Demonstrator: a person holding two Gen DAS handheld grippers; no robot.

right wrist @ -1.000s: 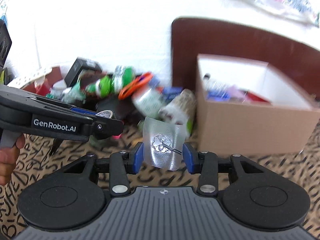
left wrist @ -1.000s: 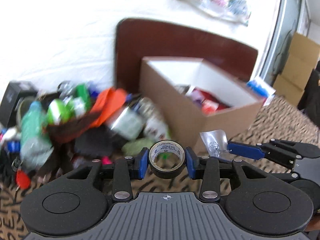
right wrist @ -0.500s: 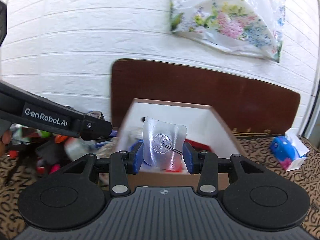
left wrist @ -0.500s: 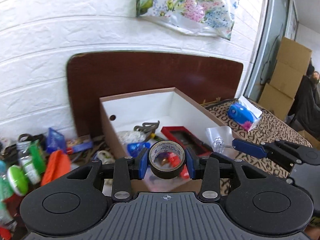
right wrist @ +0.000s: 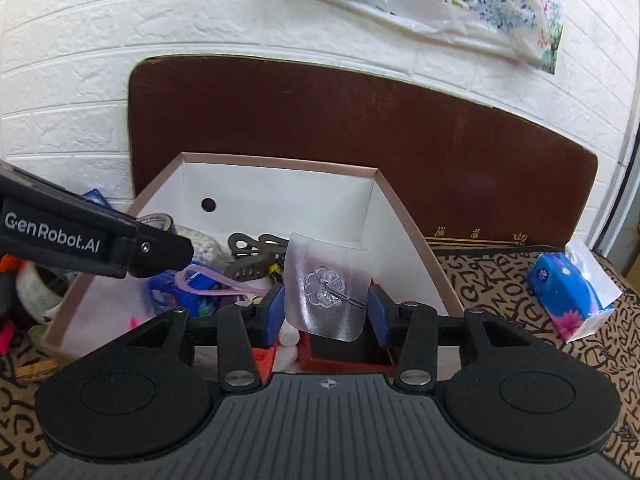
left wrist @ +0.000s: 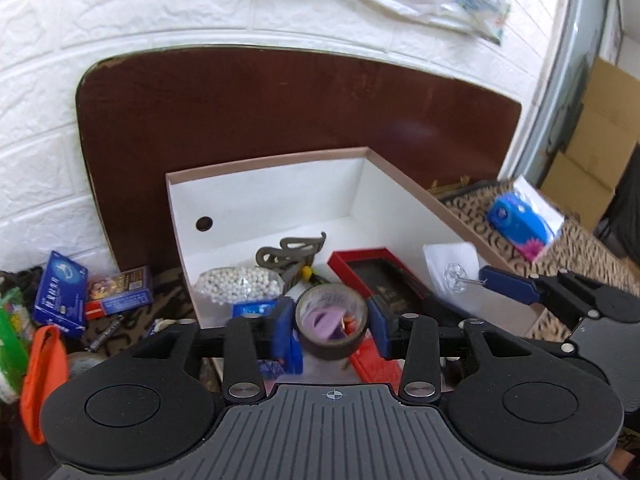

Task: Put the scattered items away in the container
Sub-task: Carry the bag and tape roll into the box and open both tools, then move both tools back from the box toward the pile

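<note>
1. Left wrist view: I hold my left gripper (left wrist: 331, 330) over the near edge of the cardboard box (left wrist: 264, 168), and the roll of tape (left wrist: 331, 326) sits between the blue pads. The jaws are opening now, and I see a small gap on each side of the roll, so I judge it is already free. To do this release well, I should keep the hand quiet above the box and let the roll drop straight down, not sideways onto the red case (left wrist: 372, 268) or out over the wall. On the cloth to the left, more items wait, for example a blue packet (left wrist: 60, 294).

2. Right wrist view: my right gripper (right wrist: 326, 314) is also above the box (right wrist: 280, 162), with the clear adhesive hook (right wrist: 326, 290) between the pads. These jaws are opening too; the right pad stands clearly off the sheet, while at the left pad I cannot tell if it touches. The sheet is light, so I should open fully before I pull away.
</note>
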